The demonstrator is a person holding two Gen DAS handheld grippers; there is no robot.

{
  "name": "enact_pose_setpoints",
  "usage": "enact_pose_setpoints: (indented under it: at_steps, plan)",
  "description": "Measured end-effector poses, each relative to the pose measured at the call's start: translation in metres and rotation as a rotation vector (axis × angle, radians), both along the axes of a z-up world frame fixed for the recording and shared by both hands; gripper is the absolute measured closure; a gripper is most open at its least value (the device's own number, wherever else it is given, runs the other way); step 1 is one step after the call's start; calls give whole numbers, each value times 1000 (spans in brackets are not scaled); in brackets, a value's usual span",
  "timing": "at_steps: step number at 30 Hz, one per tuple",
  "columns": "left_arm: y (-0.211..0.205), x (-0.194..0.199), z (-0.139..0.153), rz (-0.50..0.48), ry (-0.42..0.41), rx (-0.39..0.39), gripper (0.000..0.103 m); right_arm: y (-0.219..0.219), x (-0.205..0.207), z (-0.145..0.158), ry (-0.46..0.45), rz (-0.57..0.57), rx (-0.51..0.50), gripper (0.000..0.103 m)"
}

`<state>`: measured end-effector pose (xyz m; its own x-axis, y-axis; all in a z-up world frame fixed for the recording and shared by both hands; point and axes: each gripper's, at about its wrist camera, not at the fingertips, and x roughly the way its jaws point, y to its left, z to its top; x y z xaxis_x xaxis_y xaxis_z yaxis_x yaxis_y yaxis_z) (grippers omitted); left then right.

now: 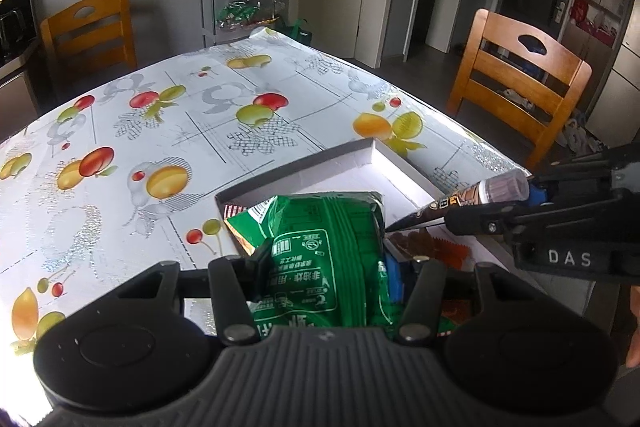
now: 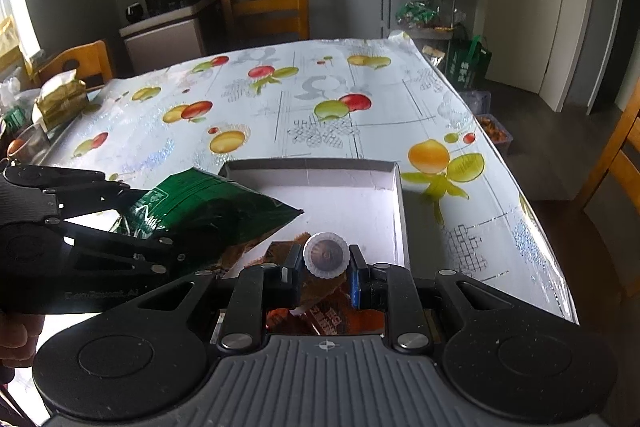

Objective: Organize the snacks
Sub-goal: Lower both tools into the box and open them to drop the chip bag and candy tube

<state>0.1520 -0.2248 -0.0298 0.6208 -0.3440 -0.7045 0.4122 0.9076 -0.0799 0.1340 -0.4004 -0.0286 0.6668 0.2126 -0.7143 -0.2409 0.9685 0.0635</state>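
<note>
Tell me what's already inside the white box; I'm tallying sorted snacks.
The white box holds brown-orange snack packets near its front; its far half is bare. The green bag covers whatever lies beneath it.

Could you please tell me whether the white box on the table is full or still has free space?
Partly filled: the white box shows bare white floor at its far end, while snack packets lie at its near end.

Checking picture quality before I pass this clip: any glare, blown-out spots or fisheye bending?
Left wrist view: the box inner wall is blown out white, and the tablecloth bows with the lens. Right wrist view: window glare at the left edge, while the green bag looks dark and shadowed.
</note>
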Motion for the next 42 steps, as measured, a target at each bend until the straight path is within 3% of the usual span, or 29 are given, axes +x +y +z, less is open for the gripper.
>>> enact_pose_setpoints:
  at_steps: [17, 30, 42]
  plan:
    - [-5, 3, -11, -7, 30, 13, 51, -1, -1, -10, 31, 0, -3, 80]
    - [-10, 12, -20, -10, 60, 28, 47, 2, -1, -28, 112, 11, -29, 78]
    - [-13, 17, -16, 1, 74, 31, 23, -7, -3, -17, 84, -11, -32, 56]
